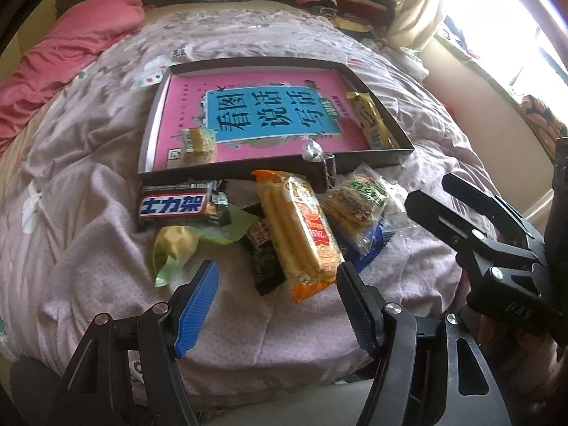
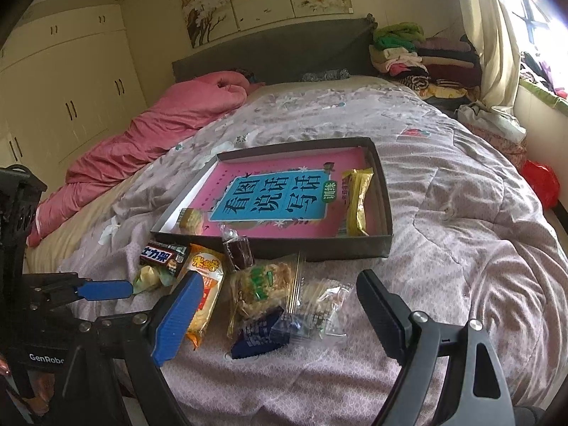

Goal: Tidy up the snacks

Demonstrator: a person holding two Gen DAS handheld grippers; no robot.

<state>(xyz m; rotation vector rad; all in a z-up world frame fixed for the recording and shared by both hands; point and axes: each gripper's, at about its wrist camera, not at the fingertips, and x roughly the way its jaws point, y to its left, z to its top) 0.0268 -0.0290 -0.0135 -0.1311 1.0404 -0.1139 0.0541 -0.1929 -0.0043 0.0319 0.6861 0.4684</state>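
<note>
I hold my left tongs over the near edge of the bed, angled down at the heap of snacks, and their jaws stand apart with nothing between them. The orange rice-cracker pack lies just ahead of them, its near end almost level with the tip of the black finger. Under it, a little toward the blue finger, a dark seaweed packet pokes out. Ahead of the blue finger sits a pale green-wrapped sweet, and beyond that the Snickers bar, lying across my view.

My right tongs are off to the right side of the left ones and point at the same heap. Their jaws are wide apart and grip nothing. Between and just ahead of their fingers lie a clear bag of puffed-rice cake, a blue packet nearest me, and another clear wrapper toward the black finger.

Past the heap, straight ahead of both tongs, is the dark shallow box with a pink book lying flat inside. Already in it are a yellow bar along the right wall and a small cracker pack in the near left corner. A dark brown sweet leans on the box's near wall, outside it.
</note>
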